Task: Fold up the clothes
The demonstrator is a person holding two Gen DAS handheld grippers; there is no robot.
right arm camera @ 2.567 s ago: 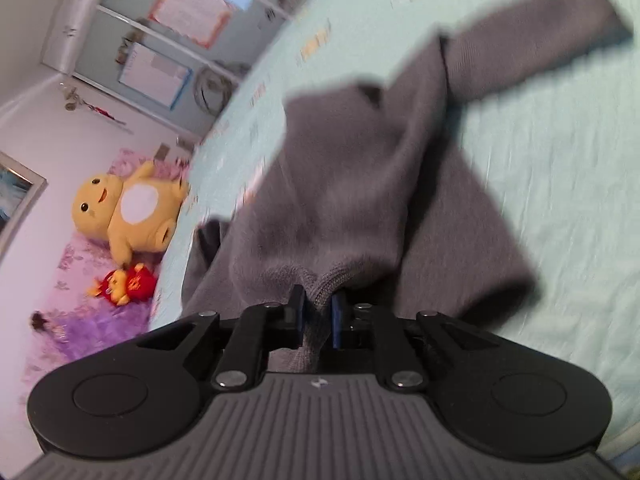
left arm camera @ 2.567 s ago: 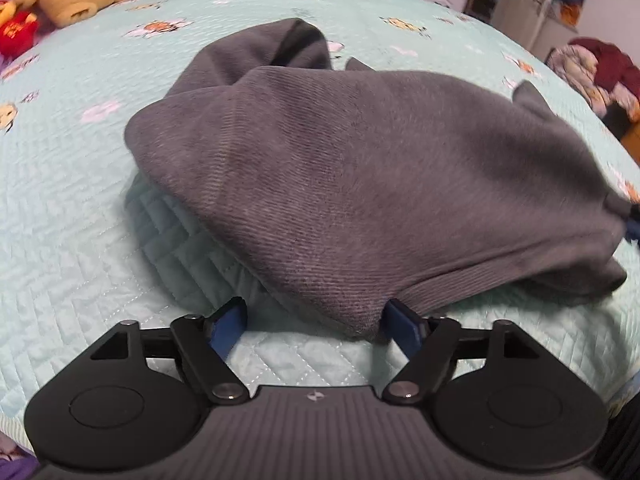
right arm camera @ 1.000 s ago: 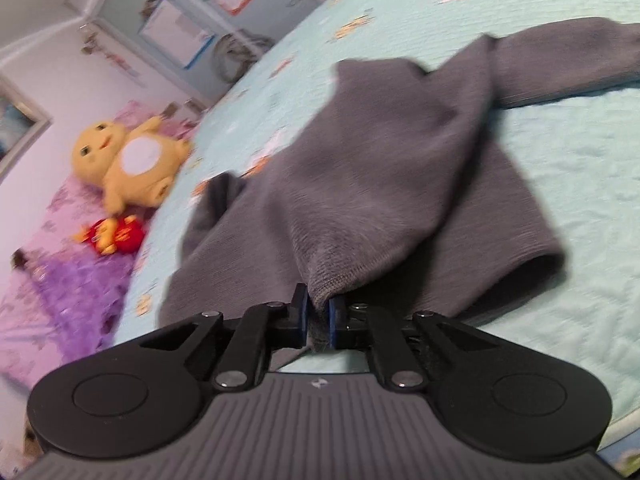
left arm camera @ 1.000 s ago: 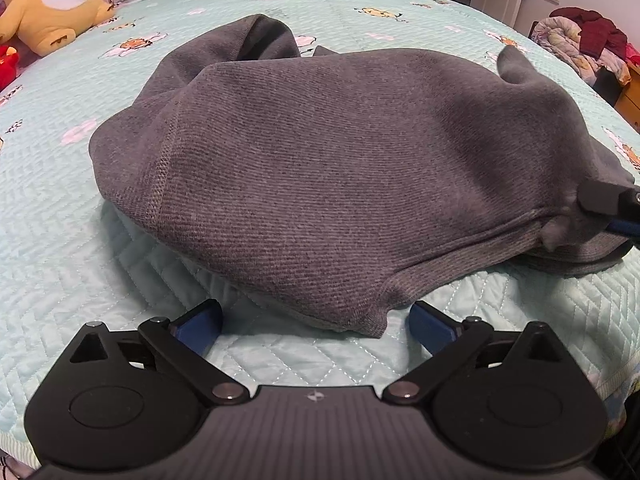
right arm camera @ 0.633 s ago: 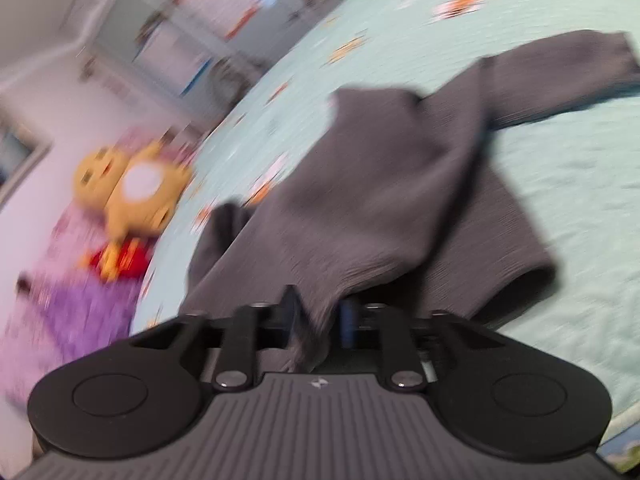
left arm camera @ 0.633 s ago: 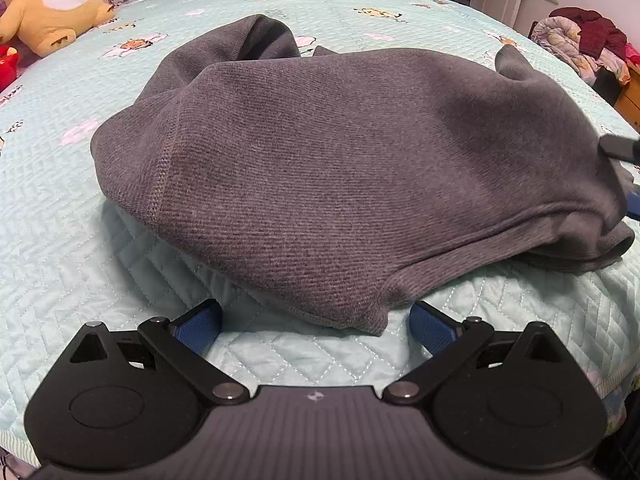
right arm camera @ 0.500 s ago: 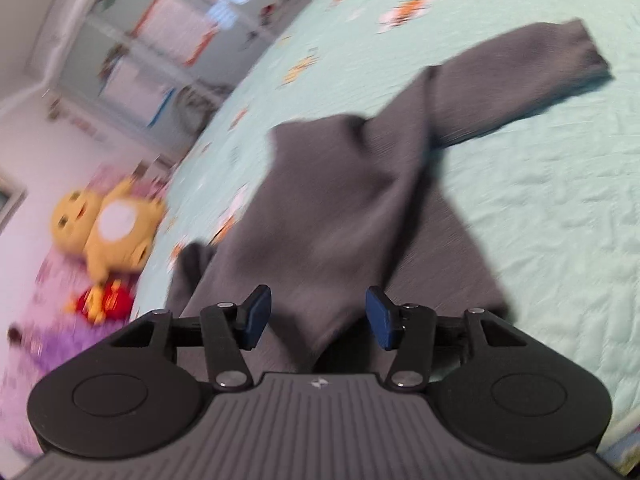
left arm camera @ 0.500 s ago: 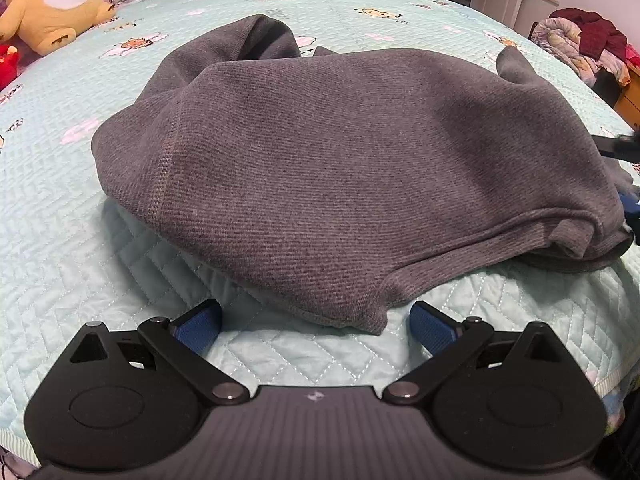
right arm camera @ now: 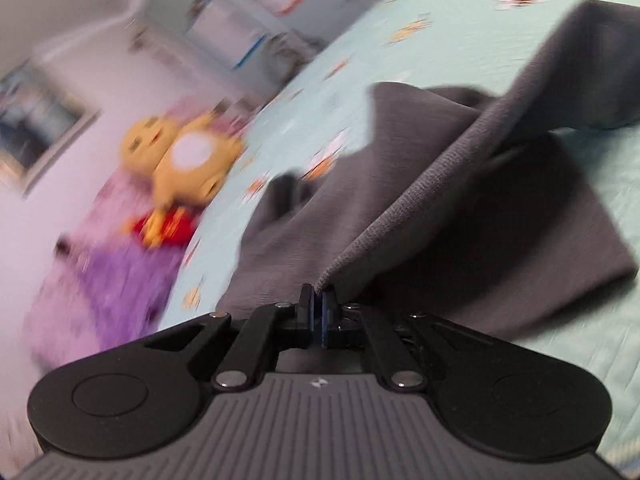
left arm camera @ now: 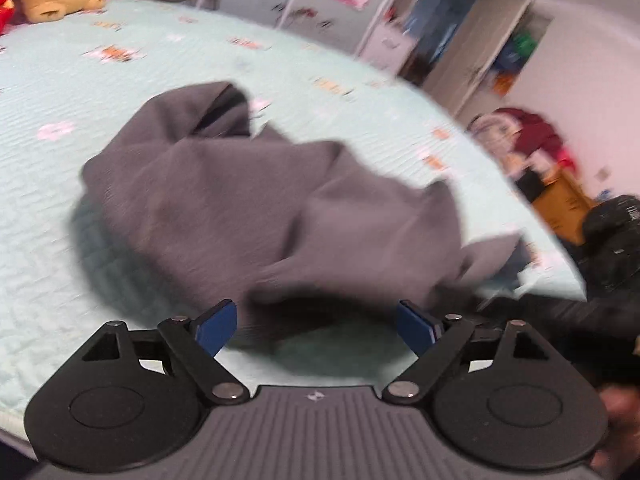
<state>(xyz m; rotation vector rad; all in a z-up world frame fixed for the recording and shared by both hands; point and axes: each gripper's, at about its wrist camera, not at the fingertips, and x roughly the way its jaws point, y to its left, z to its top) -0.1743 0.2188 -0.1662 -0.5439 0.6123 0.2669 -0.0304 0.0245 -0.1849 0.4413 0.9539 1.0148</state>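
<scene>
The bed (left arm camera: pixel 60 184) with its pale mint quilted cover fills most of both views. In the middle of the left wrist picture you see the grey sweater (left arm camera: pixel 248 208) lying on it in a loose heap, with one part rising toward the upper middle of the frame. In the right wrist picture the same sweater (right arm camera: pixel 460 216) takes the centre and the right side, and a ribbed edge of it runs as a raised ridge from the upper right down to the lower centre.

At the upper left of the right wrist picture you have a yellow plush toy (right arm camera: pixel 184 156) and under it a small red toy (right arm camera: pixel 164 228) (both are much blurred). At the right edge of the left wrist picture there is a dark red pile of clothes (left arm camera: pixel 532 140).

Your left gripper (left arm camera: pixel 316 324) stands at the lower centre of its frame with the blue fingers (left arm camera: pixel 216 326) wide apart, and nothing is between them; the sweater lies just beyond them. Your right gripper (right arm camera: pixel 317 300) is closed tight on the ribbed edge of the sweater, at the lower centre of its frame.
</scene>
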